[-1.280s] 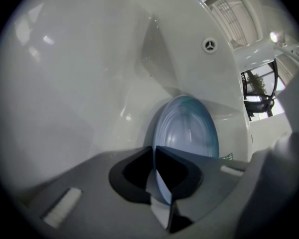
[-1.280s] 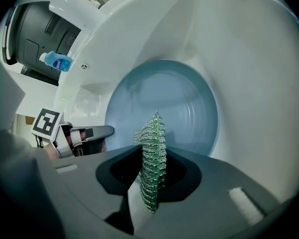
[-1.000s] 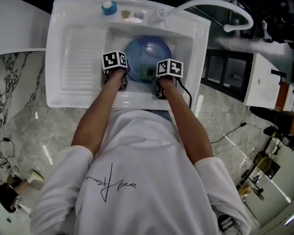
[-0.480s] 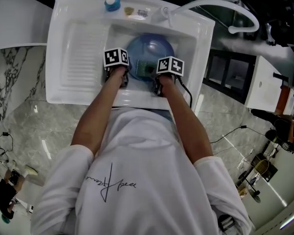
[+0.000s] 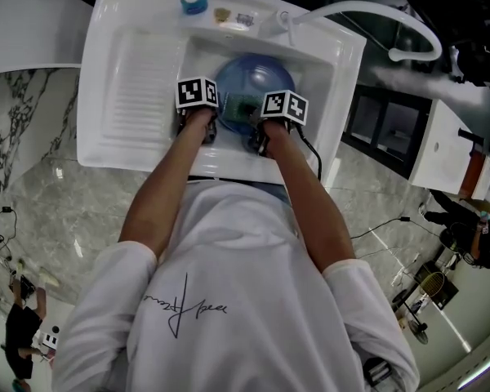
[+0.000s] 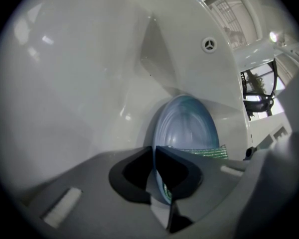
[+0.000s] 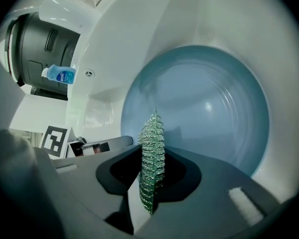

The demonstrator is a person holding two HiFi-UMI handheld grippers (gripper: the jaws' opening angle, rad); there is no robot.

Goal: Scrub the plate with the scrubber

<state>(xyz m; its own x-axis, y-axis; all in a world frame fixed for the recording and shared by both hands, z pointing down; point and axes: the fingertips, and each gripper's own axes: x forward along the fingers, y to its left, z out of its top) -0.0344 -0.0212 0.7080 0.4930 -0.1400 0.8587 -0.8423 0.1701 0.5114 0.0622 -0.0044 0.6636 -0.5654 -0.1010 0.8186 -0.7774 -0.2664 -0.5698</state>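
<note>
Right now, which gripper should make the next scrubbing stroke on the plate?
Right, probably. The right gripper is shut on the green scrubber, facing the blue plate; the left gripper is shut on the plate's rim, steadying it.

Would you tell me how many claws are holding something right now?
2. The left claw grips the blue plate by its rim, in the sink; the right claw grips the green scrubber.
</note>
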